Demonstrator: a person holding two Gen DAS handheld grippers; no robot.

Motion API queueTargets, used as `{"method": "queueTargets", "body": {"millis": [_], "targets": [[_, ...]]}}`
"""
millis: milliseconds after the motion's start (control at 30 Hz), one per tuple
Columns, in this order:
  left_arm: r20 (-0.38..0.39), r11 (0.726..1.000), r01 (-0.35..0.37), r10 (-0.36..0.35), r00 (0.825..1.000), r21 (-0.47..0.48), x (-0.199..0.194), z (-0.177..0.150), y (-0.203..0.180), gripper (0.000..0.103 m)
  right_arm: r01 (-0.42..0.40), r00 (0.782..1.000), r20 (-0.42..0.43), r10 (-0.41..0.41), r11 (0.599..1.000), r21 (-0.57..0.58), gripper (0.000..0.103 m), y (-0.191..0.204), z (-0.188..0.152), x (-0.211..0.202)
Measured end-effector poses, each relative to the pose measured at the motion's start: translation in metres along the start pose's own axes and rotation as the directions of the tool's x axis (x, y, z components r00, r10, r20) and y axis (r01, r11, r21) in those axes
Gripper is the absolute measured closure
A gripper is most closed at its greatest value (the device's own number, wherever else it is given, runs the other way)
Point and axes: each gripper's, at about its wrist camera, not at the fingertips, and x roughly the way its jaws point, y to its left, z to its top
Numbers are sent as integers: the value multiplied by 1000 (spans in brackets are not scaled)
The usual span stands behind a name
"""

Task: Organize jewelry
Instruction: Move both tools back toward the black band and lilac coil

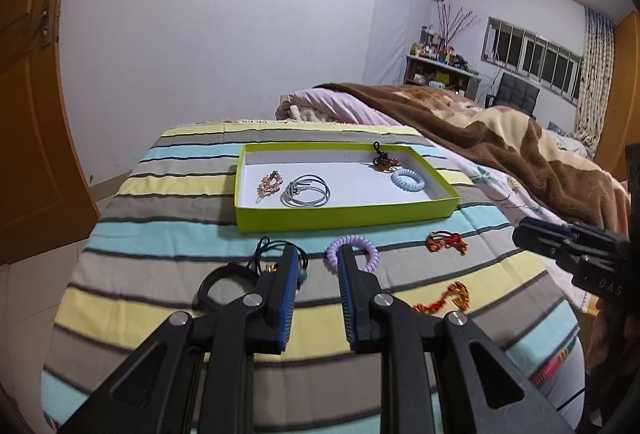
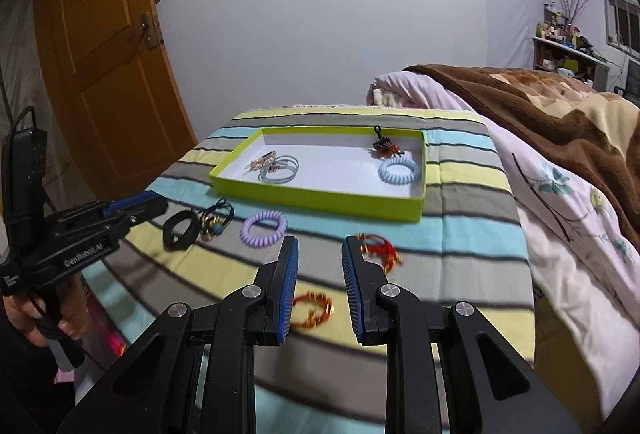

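Lime-green cardboard forms the shallow tray (image 1: 348, 220) lying far on the striped blanket (image 1: 160, 298); it already holds a gold clip (image 1: 271, 182), grey hair ties (image 1: 306, 191), a dark beaded charm (image 1: 383, 158) and a blue spiral tie (image 1: 407, 179), so it is probably the collecting place. Loose pieces still wait on the near side of it: a purple spiral tie (image 1: 366, 252), a black ring (image 2: 180, 229) with dark corded ties (image 2: 216, 220) at left, and two red-gold bracelets (image 2: 378, 248) (image 2: 314, 310) at right. The left gripper (image 1: 318, 254) hovers above the purple tie, jaws partly apart and empty. The right gripper (image 2: 320, 246) stands likewise half open, holding nothing, over the red pieces, likely choosing one.
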Motion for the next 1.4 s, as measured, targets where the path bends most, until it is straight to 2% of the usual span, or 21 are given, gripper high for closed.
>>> {"method": "queueTargets", "body": {"millis": [200,433,667,1000,1400], "targets": [[40,999,-24,26,999,-29,-25,-18,5,82,21,1000,13,-21,1000,-16,80,11,-19,-17],[31,998,-50,51,998,-50,-36,-38,10,82,38,999,-7,-39,999,-35,80,15,-41,-24],[31,996,-65,67,997,-53,-39,-43,12,82,47,999,-10,-47,998,-37,80,16,-45,-24],[-8,997,-58,57,998,-42,-20,-39,13,82,49,999,-23,-49,998,-33,80,14,-41,-13],[-71,997,-64,60,996,-54,27,-29,23,82,42,998,-46,-43,999,-33,80,9,-26,19]]}}
